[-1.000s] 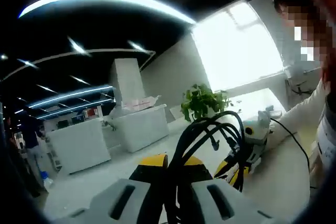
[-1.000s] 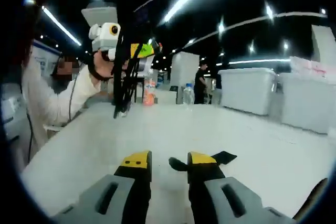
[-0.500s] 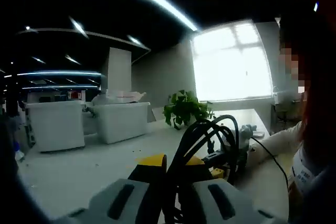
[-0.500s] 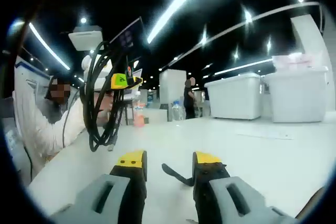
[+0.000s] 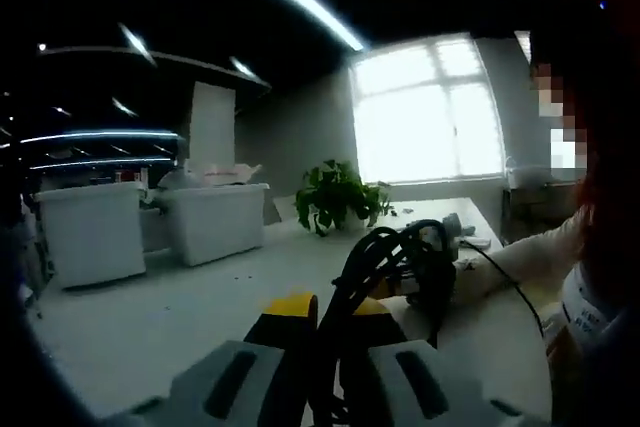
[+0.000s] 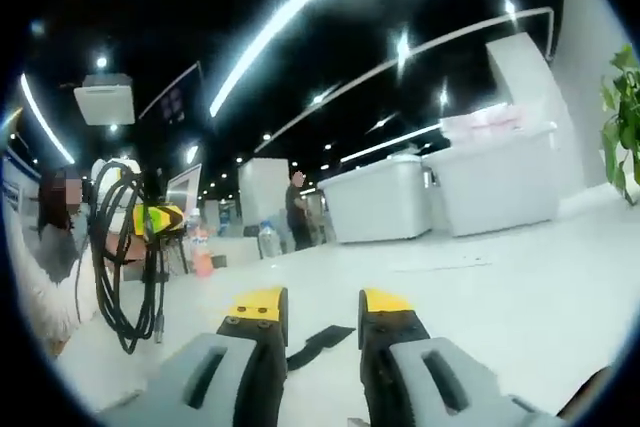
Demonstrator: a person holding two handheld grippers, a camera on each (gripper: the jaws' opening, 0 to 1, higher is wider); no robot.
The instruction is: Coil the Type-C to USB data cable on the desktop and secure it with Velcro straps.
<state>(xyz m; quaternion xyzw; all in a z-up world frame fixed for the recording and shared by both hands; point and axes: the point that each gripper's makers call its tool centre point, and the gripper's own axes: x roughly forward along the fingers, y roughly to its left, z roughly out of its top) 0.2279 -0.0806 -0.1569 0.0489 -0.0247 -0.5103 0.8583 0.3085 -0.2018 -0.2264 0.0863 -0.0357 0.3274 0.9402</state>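
Stretching white desktop [image 6: 520,277] under dark ceiling strip lights [image 6: 290,12]; left gripper [image 5: 325,309] pinching coiled cable [image 5: 400,257], right gripper [image 6: 312,307] parted, strap [image 6: 315,344] between.

In the left gripper view the coiled black cable [image 5: 395,257] runs down between the left tongs [image 5: 322,309], so where it is pinched is hidden and its plugs cannot be made out. The right tongs [image 5: 440,272] behind the coil are dark and blurred. In the right gripper view the black Velcro strap [image 6: 318,344] on the tabletop [image 6: 480,297] is partly covered by the tongs [image 6: 322,305] there, its near end hidden. The bottles [image 6: 204,257] at the far edge are too small to read.
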